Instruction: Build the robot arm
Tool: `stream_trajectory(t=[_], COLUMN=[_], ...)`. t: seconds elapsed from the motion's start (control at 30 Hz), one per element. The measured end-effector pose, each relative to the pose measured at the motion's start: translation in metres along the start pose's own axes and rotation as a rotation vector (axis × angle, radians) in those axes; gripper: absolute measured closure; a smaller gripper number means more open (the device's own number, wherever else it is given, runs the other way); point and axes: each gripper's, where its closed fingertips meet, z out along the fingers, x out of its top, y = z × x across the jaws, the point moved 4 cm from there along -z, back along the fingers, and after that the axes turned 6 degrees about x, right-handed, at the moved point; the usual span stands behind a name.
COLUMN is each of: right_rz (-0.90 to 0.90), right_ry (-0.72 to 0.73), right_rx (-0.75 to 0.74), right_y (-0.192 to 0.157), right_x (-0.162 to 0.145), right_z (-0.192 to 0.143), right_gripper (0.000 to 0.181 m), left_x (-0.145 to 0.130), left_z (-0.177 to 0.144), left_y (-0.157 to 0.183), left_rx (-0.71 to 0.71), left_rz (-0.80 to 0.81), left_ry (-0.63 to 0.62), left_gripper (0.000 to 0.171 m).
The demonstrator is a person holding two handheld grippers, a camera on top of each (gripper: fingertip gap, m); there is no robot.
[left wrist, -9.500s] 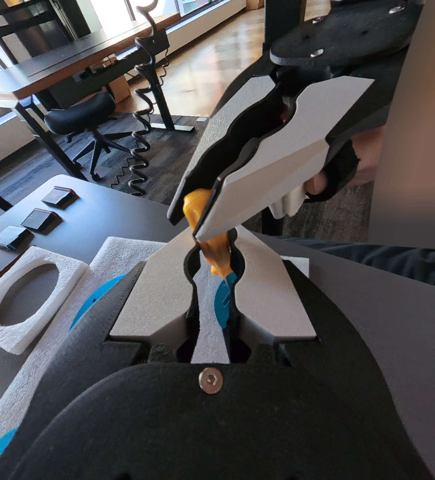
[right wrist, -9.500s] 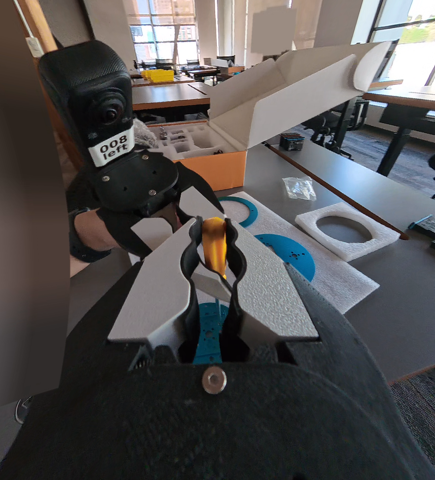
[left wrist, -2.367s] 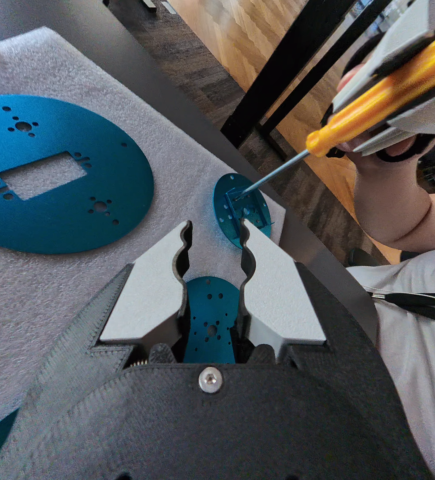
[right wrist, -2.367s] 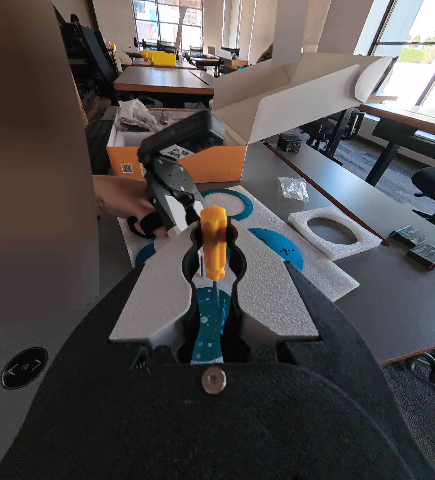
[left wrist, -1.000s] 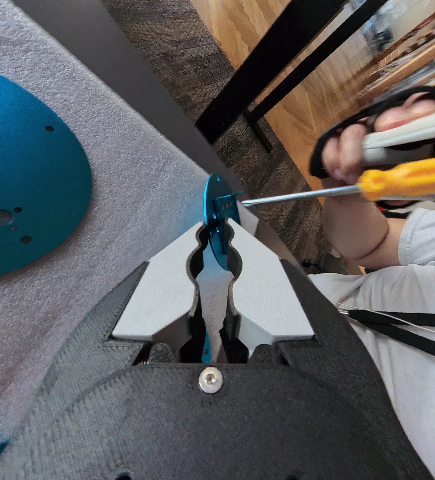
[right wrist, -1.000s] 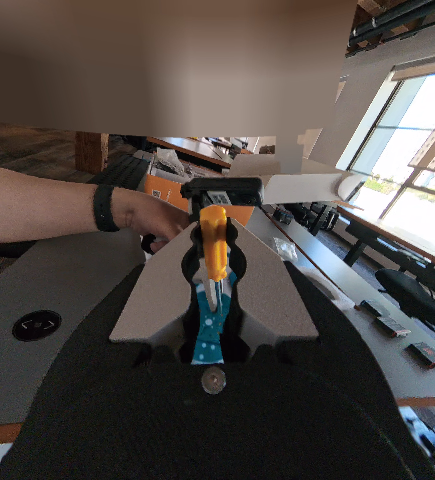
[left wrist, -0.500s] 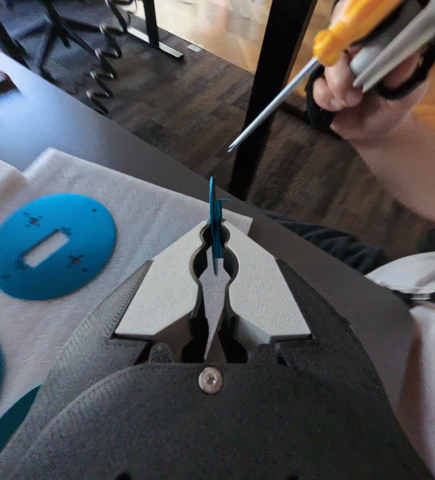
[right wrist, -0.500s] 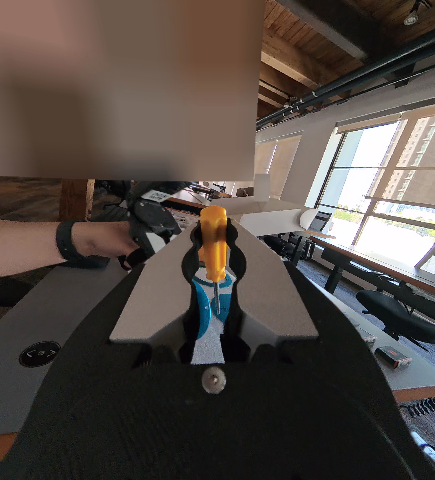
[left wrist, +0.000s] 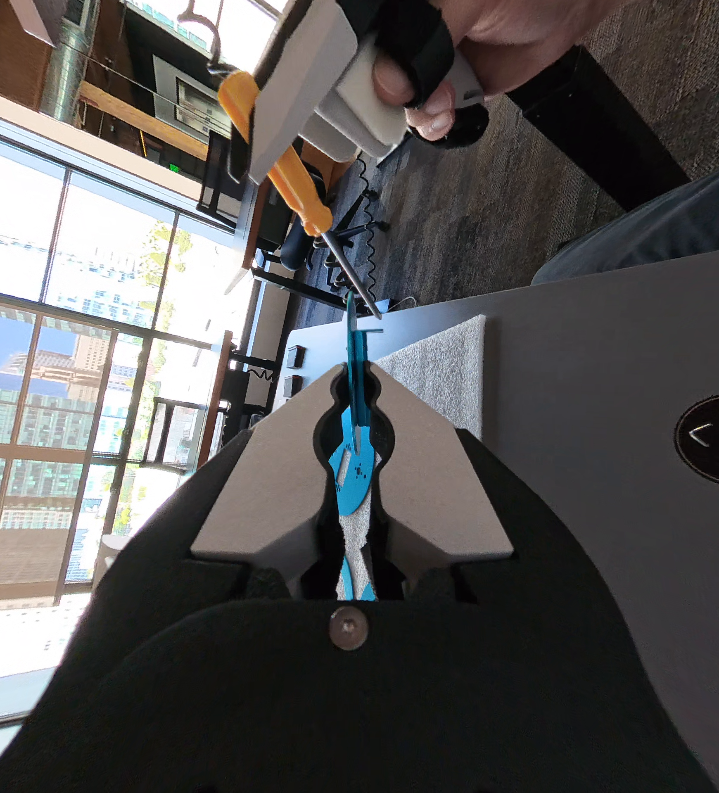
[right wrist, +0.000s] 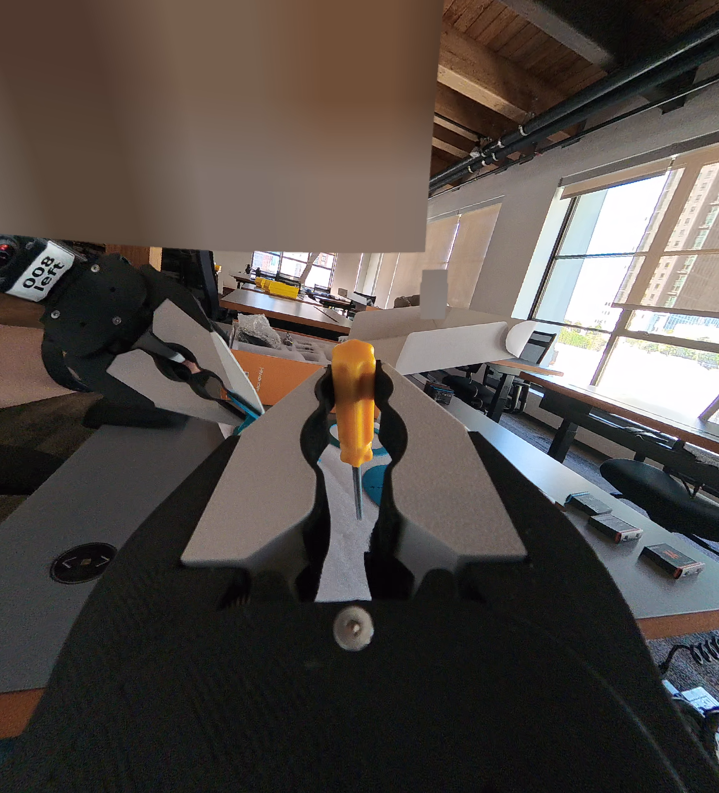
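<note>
1. the left gripper is clamped on a thin blue metal disc, held edge-on between its grey fingertips and lifted above the table.
2. the right gripper is closed around the orange handle of a screwdriver, whose metal shaft points back toward its own camera.
3. in the left wrist view the screwdriver slants down from the right gripper, and its tip sits just beside the top edge of the blue disc; contact cannot be made out.
4. a hand in a black strap grips the right gripper's white handle.
5. below lies a grey table with a white foam sheet and a larger blue plate resting on the foam.
6. in the right wrist view an open orange box stands behind the left gripper, and small dark boxes lie along the table's right side.
</note>
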Motion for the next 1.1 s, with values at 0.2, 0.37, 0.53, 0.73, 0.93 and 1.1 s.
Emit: stream_trajectory(t=[0.2,0.37,0.53,0.73,0.93,1.1], right_rz=[0.006,0.010,0.006,-0.002,-0.003,0.005], right_ry=[-0.004,-0.011,-0.009,-0.013,-0.031,-0.083], right_rx=[0.000,0.001,0.004,0.005,-0.015,-0.045], right_y=[-0.003,-0.007,-0.010,-0.013,-0.013,-0.001], right_x=[-0.001,-0.002,0.000,0.002,0.003,-0.002], right_z=[-0.001,-0.001,-0.001,-0.002,-0.005,-0.008], right_gripper=[0.165,0.165,0.165,0.164,0.164,0.165], left_x=[0.009,0.017,0.018,0.021,0.004,-0.036], left_z=[-0.009,-0.019,-0.023,-0.027,-0.016,0.017], left_y=[-0.009,-0.024,-0.029,-0.028,-0.021,-0.016], left_rx=[-0.004,-0.013,-0.005,0.005,-0.136,-0.431], left_rz=[-0.122,-0.305,-0.345,-0.365,-0.696,-1.361], left_ry=[0.044,0.131,0.147,0.157,0.161,0.180], left_gripper=[0.169,0.169,0.169,0.169,0.169,0.168])
